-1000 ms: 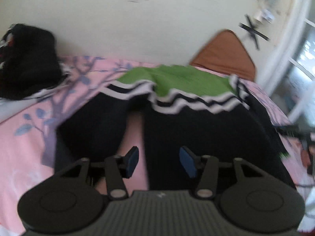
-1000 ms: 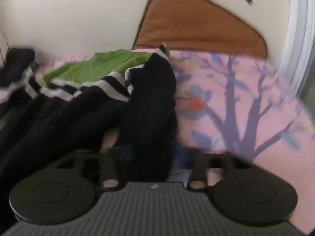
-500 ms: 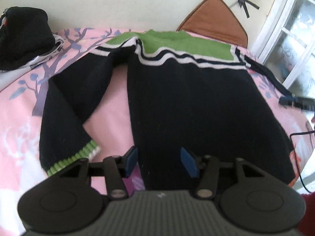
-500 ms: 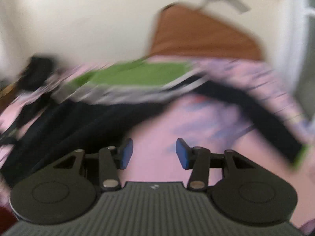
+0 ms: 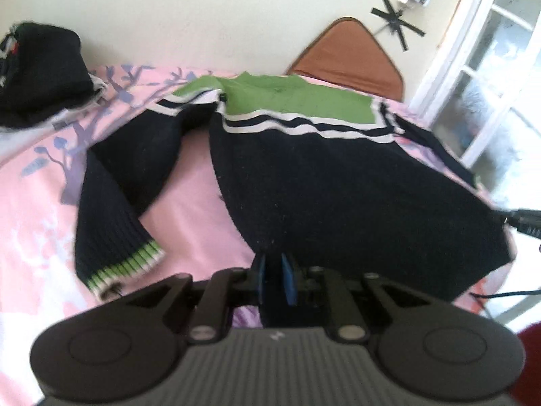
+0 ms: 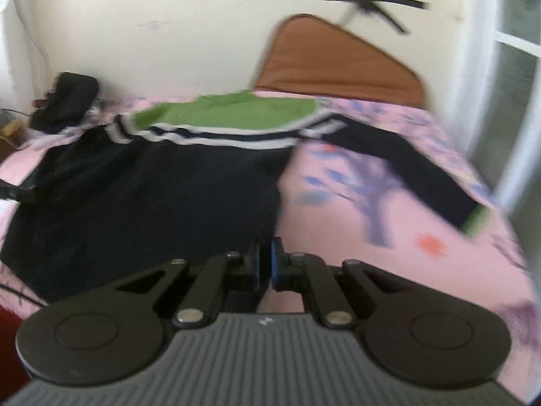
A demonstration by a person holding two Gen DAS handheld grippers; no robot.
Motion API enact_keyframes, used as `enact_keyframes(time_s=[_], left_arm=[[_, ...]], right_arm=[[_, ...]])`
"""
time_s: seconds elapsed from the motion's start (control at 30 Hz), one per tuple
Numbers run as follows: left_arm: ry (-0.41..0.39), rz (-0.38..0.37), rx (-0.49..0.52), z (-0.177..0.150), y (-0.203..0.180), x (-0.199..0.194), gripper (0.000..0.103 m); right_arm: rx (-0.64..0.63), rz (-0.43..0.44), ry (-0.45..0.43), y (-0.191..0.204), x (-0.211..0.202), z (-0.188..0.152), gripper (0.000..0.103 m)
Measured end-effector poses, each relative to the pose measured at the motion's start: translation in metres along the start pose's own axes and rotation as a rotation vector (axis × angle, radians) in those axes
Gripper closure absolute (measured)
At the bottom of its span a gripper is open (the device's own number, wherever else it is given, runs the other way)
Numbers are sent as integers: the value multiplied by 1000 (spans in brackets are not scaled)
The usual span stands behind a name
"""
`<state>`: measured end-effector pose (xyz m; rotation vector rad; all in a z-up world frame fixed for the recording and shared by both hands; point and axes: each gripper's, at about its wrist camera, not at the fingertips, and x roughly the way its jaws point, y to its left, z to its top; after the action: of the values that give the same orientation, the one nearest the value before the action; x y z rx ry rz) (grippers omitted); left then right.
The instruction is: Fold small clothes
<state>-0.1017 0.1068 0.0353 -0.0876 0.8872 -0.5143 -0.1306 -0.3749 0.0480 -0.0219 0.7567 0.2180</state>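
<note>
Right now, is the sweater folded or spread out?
Spread out: the sweater lies flat on the pink bedsheet, both sleeves extended sideways, nothing folded over yet.

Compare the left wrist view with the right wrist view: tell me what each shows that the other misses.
Only the left wrist view shows the left gripper, closing on the sweater's hem, the left sleeve bent with its green cuff lying near, and the window.

Only the right wrist view shows the right gripper, shut on the hem at the sweater's other corner, and the right sleeve stretched out straight.

Both show the sweater spread flat on the pink sheet, the brown cushion against the wall, and the dark pile at the far left.
</note>
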Motion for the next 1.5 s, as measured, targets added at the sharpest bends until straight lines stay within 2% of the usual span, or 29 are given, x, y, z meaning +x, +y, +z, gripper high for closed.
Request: enact_keyframes(time_s=[0.07,0.13,0.2,0.23,0.27,0.37,0.43,0.57,0.6,0.63,0.67,0.7,0.77,0.8,0.9,0.97,1.03,1.1,1.17,1.23,1.3,1.37,1.43,1.47,1.5], left_arm=[[28,-8,-8,-6,-1,8,88],[49,12,-7,-11,1,16,85],[36,27,-43,-12,12,12,81],[13,37,-72,-11,19,5,80],[-22,59,-96,-10,26,-5,74],[-122,168,-177,-5,51,-31,45],[-150,213,-236,-1,67,-37,40],[-130,258,-323,14,88,-21,18],[-115,262,-329,20,92,-12,15],[-94,280,-330,26,95,-2,16],[-69,306,-325,32,101,9,27],[-42,328,-319,36,106,18,66],[-15,362,-311,44,115,22,91],[-16,357,-348,52,123,16,92],[-152,436,-427,82,146,-33,92],[-218,465,-489,104,158,-61,92],[-231,443,-535,129,161,-76,92],[-234,428,-514,155,146,-77,92],[-229,395,-456,184,114,-68,91],[-210,326,-386,211,76,-48,91],[-178,260,-304,236,33,-21,91],[-135,184,-225,259,-12,13,88],[-103,98,-162,276,-56,48,74],[-89,58,-132,283,-73,63,54],[-81,23,-94,288,-90,78,41]], right_arm=[[1,2,75,-3,-5,-15,94],[-37,-15,153,5,7,-23,92],[-96,-69,166,8,19,-21,84],[-105,-110,134,6,17,-17,66],[-97,-126,92,4,16,-9,52],[-74,-45,-17,11,18,17,52],[-105,16,-63,25,28,33,51],[-149,190,-97,63,71,60,49],[-161,222,-100,73,82,65,49],[-171,253,-104,83,96,70,49],[-174,284,-105,93,112,76,49],[-167,317,-99,102,127,82,49],[-140,365,-83,113,154,92,49],[-132,371,-76,119,165,96,49],[-104,371,-72,116,193,105,49],[-37,387,-63,105,204,107,49],[51,415,-29,88,220,102,49],[150,475,-35,72,222,97,49],[190,502,-31,62,222,96,49],[237,515,-36,51,220,96,49],[248,479,-66,41,214,97,49],[309,446,-102,25,208,99,49],[434,446,-119,2,207,99,49],[492,449,-122,-9,208,97,48],[545,449,-125,-19,208,96,48]])
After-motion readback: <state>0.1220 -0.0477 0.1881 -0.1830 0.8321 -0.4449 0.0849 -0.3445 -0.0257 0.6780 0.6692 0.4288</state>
